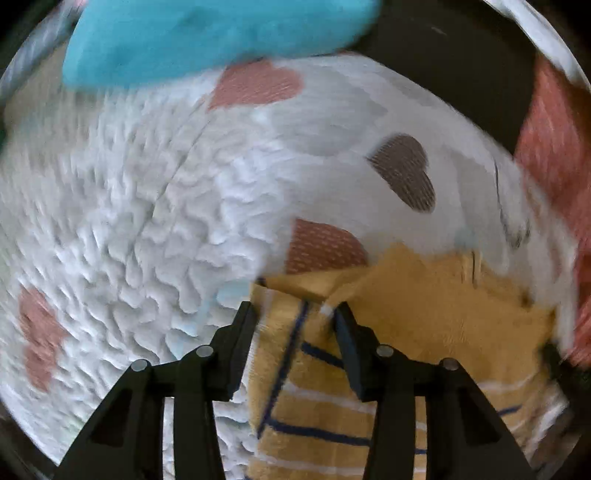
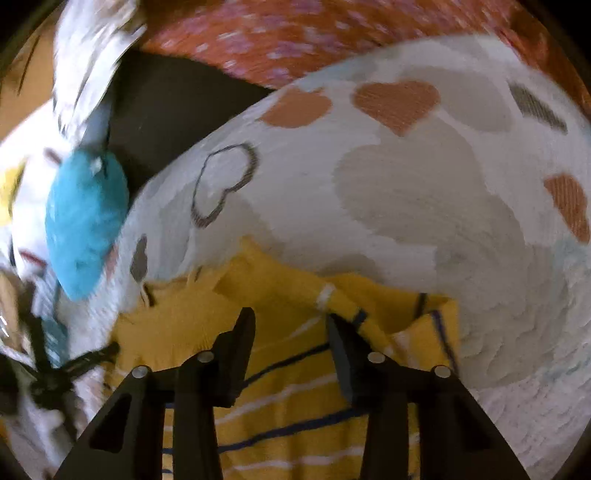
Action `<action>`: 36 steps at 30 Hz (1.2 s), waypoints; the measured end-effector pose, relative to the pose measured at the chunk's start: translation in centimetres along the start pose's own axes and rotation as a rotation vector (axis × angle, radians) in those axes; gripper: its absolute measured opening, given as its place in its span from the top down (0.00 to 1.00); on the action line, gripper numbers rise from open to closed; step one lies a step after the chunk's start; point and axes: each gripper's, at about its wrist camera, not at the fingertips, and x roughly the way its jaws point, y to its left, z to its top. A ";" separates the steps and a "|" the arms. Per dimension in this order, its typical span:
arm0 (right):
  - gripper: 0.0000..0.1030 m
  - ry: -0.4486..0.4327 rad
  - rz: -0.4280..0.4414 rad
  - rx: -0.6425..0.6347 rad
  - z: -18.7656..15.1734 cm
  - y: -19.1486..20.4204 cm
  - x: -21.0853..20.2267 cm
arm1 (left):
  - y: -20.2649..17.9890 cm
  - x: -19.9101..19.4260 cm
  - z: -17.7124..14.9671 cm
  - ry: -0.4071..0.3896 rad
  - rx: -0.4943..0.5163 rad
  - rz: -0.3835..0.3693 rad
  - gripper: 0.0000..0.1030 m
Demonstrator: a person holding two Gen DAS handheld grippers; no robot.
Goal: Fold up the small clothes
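A small yellow garment with navy and white stripes lies on a white textured blanket printed with hearts. My left gripper points down over the garment's left edge, its jaws apart, with striped cloth in the gap and a fold beside the right finger. In the right wrist view the same garment fills the lower middle. My right gripper hovers over it with jaws apart, and a yellow band with a white stripe runs past its right finger. No pad visibly presses the cloth. Both views are motion-blurred.
A teal fuzzy item lies at the blanket's far edge, also seen as teal item. A red patterned cloth and a dark surface lie beyond the blanket. A blurred black shape sits at lower left.
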 end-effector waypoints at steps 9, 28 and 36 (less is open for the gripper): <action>0.50 -0.104 0.061 0.185 -1.6 -3.0 -7.3 | 4.2 -6.2 -4.5 -0.032 -0.048 -0.119 0.56; 0.86 0.013 0.013 0.221 -13.5 -5.0 -8.1 | 6.5 -4.8 -15.0 -0.032 -0.100 -0.254 0.43; 0.81 -0.036 -0.153 0.167 -12.4 -5.5 -11.2 | 9.3 -5.6 -14.9 -0.033 -0.195 -0.360 0.48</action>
